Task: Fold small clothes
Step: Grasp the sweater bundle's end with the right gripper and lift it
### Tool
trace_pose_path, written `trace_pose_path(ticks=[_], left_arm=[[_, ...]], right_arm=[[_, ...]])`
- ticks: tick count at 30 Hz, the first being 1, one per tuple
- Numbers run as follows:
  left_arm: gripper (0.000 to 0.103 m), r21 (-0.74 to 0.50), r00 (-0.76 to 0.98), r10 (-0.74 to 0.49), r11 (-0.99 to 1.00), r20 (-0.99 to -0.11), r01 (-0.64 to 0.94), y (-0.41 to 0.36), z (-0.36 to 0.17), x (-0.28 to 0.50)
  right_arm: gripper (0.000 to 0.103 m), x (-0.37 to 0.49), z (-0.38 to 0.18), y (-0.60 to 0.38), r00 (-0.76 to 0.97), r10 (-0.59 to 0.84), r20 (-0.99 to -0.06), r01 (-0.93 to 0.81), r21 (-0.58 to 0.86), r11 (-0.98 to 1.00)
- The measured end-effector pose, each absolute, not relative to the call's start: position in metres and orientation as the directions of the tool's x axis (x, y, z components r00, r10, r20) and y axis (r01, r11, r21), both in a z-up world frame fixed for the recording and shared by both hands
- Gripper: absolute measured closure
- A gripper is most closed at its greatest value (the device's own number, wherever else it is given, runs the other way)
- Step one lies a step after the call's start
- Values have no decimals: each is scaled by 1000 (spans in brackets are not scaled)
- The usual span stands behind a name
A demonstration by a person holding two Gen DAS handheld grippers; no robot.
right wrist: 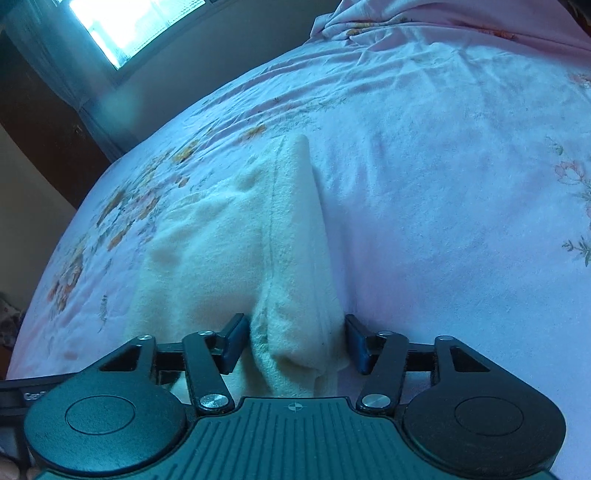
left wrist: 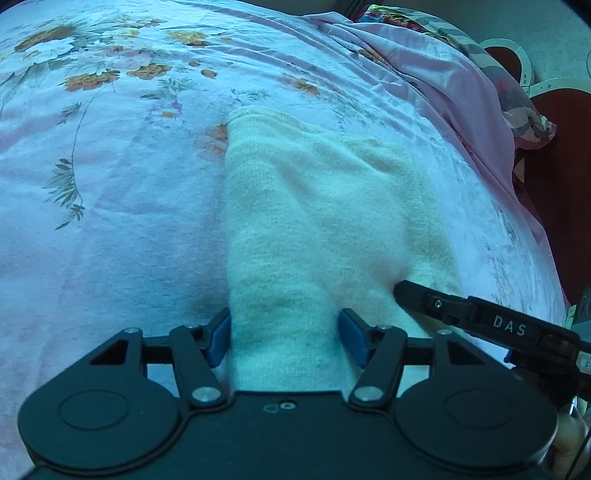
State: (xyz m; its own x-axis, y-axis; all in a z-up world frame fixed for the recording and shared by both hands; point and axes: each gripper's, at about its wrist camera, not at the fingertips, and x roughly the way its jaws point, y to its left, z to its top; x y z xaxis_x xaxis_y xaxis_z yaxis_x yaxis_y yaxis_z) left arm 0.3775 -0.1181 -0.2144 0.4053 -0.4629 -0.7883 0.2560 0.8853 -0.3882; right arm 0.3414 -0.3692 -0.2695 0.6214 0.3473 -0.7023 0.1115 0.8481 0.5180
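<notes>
A small cream knit garment (left wrist: 314, 206) lies folded on the floral bedsheet (left wrist: 110, 184). My left gripper (left wrist: 284, 334) has its blue pads on both sides of the garment's near edge, with cloth filling the gap. My right gripper (right wrist: 293, 343) straddles a bunched fold of the same garment (right wrist: 229, 243) at its right edge, with cloth between the pads. The right gripper's black finger (left wrist: 424, 299) shows in the left wrist view, pressed against the garment's right side.
A bunched pink sheet and patterned blanket (left wrist: 461, 81) lie at the bed's far right edge. Dark red floor (left wrist: 554, 184) lies beyond it. A window (right wrist: 129, 26) and a wall are past the bed's far side.
</notes>
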Motion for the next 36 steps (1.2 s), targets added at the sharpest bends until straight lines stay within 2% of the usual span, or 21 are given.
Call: trace_pose_path(ticks=[1,4,9,11,13,16,19,36], left_arm=[[52,-378,412,-454,890,-790,257,-119,-213,376],[58,-369,430,-448,893,-784,258,-118,-207,371],[54,-327,434,-419,905,-798,273,-126,-211,374],[53,-316,436,-409,909,-802,272,-128,-211,375],[57,-310,443,-401,913,-802,265,-129,-209,373],[63,-303,460,-395,916,-795,263,-129,-203,368],[66,-276,489,-385,919,-783,282,-131,-195,361],[68,-256,588,-380,923,-714,286,-94,-139,327]], right_arm=[[71,340,-269,-370,619,368,-693,103,536,838],[72,335,-265,-368,630,360,-688,84,521,849],[63,344,-276,-366,638,349,-686,137,547,826],[63,347,-278,-363,641,335,-691,147,538,830],[65,349,-275,-359,639,317,-700,148,517,843],[73,343,-269,-358,649,318,-691,131,513,848],[74,338,-262,-358,668,321,-672,119,523,844],[75,316,-194,-311,722,394,-568,-36,539,842]])
